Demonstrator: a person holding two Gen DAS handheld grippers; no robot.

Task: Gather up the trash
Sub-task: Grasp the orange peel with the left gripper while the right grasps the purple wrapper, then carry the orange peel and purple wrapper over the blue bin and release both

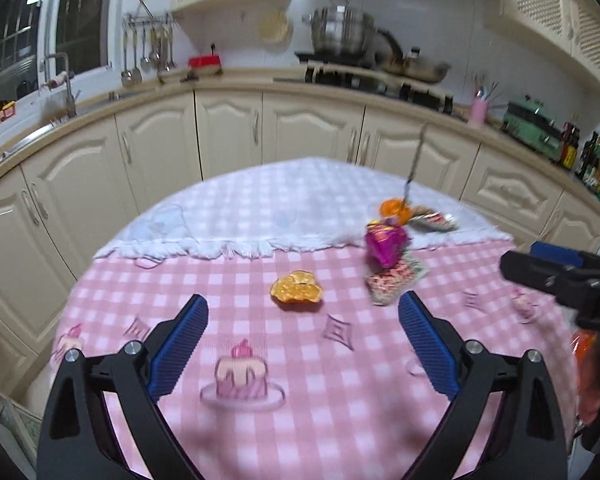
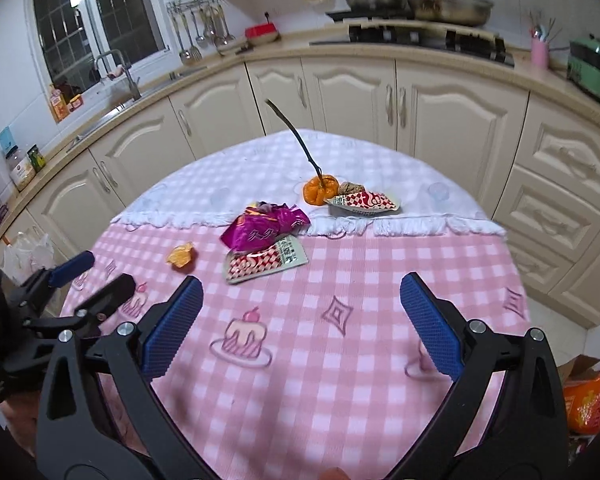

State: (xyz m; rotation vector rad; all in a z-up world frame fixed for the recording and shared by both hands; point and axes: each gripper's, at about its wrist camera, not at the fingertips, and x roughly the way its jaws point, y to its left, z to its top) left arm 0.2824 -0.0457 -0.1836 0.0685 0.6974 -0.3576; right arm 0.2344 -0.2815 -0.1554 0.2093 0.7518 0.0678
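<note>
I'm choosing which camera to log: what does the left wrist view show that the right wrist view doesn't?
Only the left wrist view: dark bottles at the counter's end. Only the right wrist view: an orange printed bag beside the table and jars near the sink. Both: orange peel, purple foil wrapper, red-and-white checked wrapper, and both grippers with jaws open.

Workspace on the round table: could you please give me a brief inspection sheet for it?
Surface: round table under a pink checked cloth, with a white checked cloth over the far part.
Job's things: purple wrapper overlapping a red-and-white packet; orange peel lying apart; second red-and-white packet beside a small orange fruit with a stem.
Clutter: brownish lump by the fruit, unclear.
Grippers: left gripper and right gripper open, empty, above the cloth.
Cables: nothing seen.
Surroundings: cream cabinets, sink, stove with pots.
</note>
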